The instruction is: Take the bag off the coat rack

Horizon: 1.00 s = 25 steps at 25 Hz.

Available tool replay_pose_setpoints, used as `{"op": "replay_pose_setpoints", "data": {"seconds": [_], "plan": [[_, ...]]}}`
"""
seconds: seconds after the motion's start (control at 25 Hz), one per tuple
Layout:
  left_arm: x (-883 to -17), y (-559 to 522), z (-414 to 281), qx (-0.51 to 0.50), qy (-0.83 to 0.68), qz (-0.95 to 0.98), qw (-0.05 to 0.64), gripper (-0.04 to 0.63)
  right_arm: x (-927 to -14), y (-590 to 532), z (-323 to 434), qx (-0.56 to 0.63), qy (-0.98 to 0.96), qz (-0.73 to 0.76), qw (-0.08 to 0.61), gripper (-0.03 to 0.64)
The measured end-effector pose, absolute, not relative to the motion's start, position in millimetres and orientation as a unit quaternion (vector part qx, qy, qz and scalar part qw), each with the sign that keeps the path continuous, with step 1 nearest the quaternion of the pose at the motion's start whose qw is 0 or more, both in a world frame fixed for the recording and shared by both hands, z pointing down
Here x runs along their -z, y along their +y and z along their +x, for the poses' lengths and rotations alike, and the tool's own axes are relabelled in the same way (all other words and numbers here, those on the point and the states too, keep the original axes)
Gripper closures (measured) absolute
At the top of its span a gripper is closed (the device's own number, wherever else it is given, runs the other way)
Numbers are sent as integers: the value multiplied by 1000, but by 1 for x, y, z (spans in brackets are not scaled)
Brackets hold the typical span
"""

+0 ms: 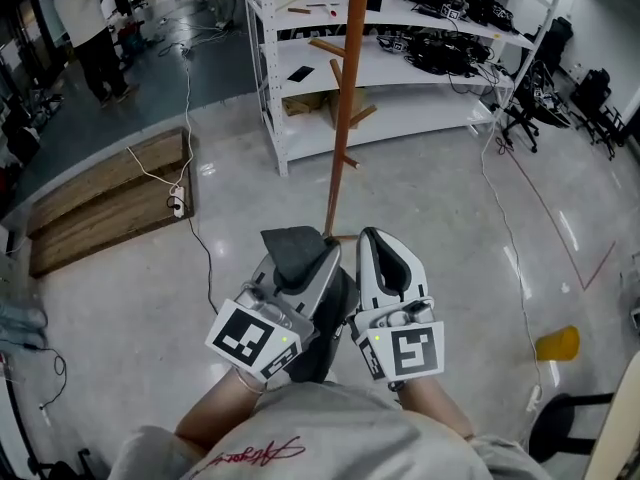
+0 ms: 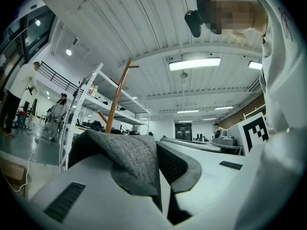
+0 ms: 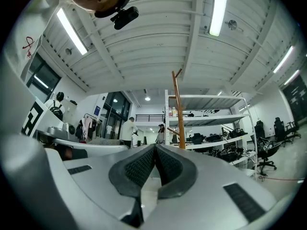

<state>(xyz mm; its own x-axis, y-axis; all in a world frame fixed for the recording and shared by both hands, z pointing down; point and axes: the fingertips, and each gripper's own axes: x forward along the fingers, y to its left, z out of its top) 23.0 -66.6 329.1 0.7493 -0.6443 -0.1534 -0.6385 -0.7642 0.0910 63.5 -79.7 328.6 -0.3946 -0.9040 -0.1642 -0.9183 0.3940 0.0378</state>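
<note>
The wooden coat rack [image 1: 345, 98] stands a short way ahead on the pale floor, its pegs bare. It rises as a brown pole [image 2: 116, 99] in the left gripper view and shows as a pole [image 3: 178, 114] in the right gripper view. My left gripper [image 1: 305, 256] is held close to my body, shut on a fold of the grey fabric bag [image 1: 293, 248]. That cloth [image 2: 129, 157] drapes over the left jaw and is pinched at the tips [image 2: 157, 153]. A dark part of the bag [image 1: 322, 353] hangs between the grippers. Beside it, my right gripper [image 1: 385, 258] is shut with nothing held [image 3: 155, 150].
White shelving [image 1: 420, 58] with cables and gear stands behind the rack. Wooden boards [image 1: 110, 203] and a power strip on a cable [image 1: 177, 203] lie at left. A yellow object [image 1: 557, 343] and a chair base [image 1: 565, 418] are at right. A person [image 1: 90, 28] stands far left.
</note>
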Motion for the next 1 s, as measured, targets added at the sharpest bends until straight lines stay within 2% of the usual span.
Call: {"op": "replay_pose_setpoints", "data": {"seconds": [1.0], "plan": [[-327, -18, -2, 88, -354, 931, 10, 565, -331, -35, 35, -58, 837, -542, 49, 600]]}}
